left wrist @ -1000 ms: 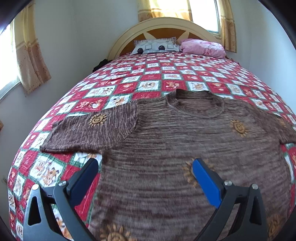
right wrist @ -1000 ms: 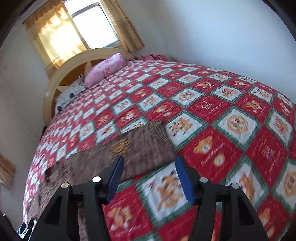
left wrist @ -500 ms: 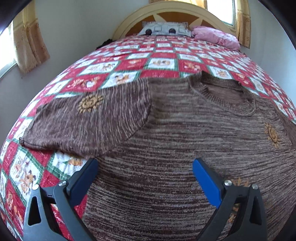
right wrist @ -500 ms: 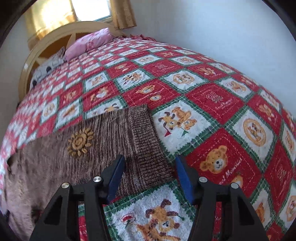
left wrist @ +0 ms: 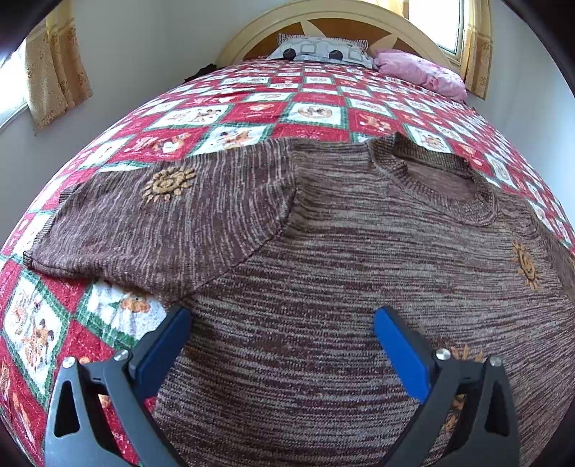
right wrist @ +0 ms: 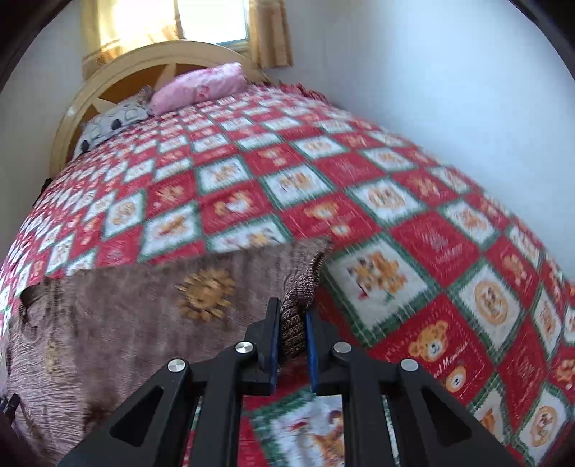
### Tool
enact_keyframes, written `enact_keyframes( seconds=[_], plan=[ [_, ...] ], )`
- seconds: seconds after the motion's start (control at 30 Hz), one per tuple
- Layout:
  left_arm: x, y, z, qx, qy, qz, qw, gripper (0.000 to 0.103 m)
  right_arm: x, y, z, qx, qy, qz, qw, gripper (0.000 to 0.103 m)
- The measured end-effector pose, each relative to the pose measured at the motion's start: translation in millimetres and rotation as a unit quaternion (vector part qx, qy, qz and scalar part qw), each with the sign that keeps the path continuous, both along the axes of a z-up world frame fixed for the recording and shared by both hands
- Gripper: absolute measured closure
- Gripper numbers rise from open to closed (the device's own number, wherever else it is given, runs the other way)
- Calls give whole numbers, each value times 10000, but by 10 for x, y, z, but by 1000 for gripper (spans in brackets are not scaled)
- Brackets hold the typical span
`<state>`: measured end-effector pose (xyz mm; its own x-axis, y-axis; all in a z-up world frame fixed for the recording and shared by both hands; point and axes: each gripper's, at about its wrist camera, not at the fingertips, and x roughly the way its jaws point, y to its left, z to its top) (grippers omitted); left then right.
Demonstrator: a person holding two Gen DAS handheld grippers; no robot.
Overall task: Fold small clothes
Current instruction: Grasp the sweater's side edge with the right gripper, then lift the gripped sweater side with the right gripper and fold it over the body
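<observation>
- Lying flat across the near half of the quilt (left wrist: 316,111), a brown marled knit sweater (left wrist: 341,258) spreads front-up, its ribbed round neckline (left wrist: 431,179) toward the headboard end
- Fine horizontal streaks of dark and pale yarn run across the body; the short sleeve (left wrist: 161,222) nearer the bed's left edge has streaks running the other way and ends in a narrow ribbed hem
- Embroidered tan sun motifs (left wrist: 168,182) dot the knit, raised and slightly fuzzy
- Left gripper (left wrist: 282,323) hovers low over the sweater's side edge below that sleeve, its flat blue pads (left wrist: 400,354) spread wide with nothing pinched between them
- Right gripper (right wrist: 291,325) has just been closing, and its pads now clamp the thick ribbed cuff (right wrist: 296,309) of the other sleeve (right wrist: 201,287), near the bed's right edge; the knit bunches into a fold between the pads and the cuff corner lifts off the quilt
- Quilt is a soft patchwork of red and white diamonds edged in green, printed with teddy bears
- Pink pillow (right wrist: 201,86) and a grey patterned pillow (left wrist: 320,46) sit against the arched cream wooden headboard (left wrist: 337,14)
- Right wrist view is motion-blurred, so fine weave detail there cannot be read
</observation>
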<state>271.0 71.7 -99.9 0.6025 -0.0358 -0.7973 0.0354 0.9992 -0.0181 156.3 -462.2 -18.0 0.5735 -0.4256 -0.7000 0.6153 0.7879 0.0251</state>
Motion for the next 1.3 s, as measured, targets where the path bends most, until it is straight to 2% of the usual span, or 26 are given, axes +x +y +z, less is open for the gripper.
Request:
enact_keyframes(
  seconds=[0.13,0.27,0.37,0.43,0.53,0.7,0.8,0.83,0.9,0.93,1.0,1.03,1.07,1.1,1.13,1.2,1.3],
  plan=[
    [-5,10,1,20,-7,3,10000,0,316,677,339,-247,-263,754,9965,91],
    [-14,18,5,4,-18,13,10000,0,711,1553,426,-150,-471,1676,9846,91],
    [-16,22,8,-12,-36,14,10000,0,1022,2235,239,-95,-459,2296,9722,91],
    [-11,30,9,-27,-41,23,10000,0,1201,2622,-4,25,-324,2582,9656,91],
    [-12,30,8,-35,-56,37,10000,0,1368,2996,-361,116,-80,2852,9584,91],
    [-19,21,6,-16,-56,42,10000,0,1387,3105,-730,166,68,2950,9553,91],
    [-22,22,7,-20,-57,42,10000,0,1364,3023,-772,622,-31,3173,9463,85],
    [-20,22,6,-24,-55,42,10000,0,1371,2991,-767,884,-77,3301,9398,79],
    [-21,14,5,-19,-53,43,10000,0,1359,2908,-755,1473,-199,3506,9247,46],
    [-25,17,4,-19,-56,43,10000,0,1313,2883,-736,1632,-299,3547,9201,43],
    [-23,19,4,-30,-55,44,10000,0,1167,2776,-622,1814,-629,3593,9132,43],
    [-21,17,4,-33,-55,44,10000,0,1054,2682,-533,1730,-879,3496,9166,43],
    [-20,11,2,-31,-54,44,10000,0,955,2575,-457,1544,-1058,3294,9255,43],
    [-21,13,0,-28,-56,43,10000,0,862,2413,-378,1245,-1125,2893,9424,43],
    [-22,13,0,-31,-55,42,10000,0,832,2317,-349,1090,-1105,2649,9517,44],
    [-16,10,-4,-22,-54,37,10000,0,767,2051,-342,754,-890,2097,9708,68],
    [-9,-14,11,-74,-55,-93,9999,0,746,1862,-506,617,-533,1762,9810,73]
  ],
)
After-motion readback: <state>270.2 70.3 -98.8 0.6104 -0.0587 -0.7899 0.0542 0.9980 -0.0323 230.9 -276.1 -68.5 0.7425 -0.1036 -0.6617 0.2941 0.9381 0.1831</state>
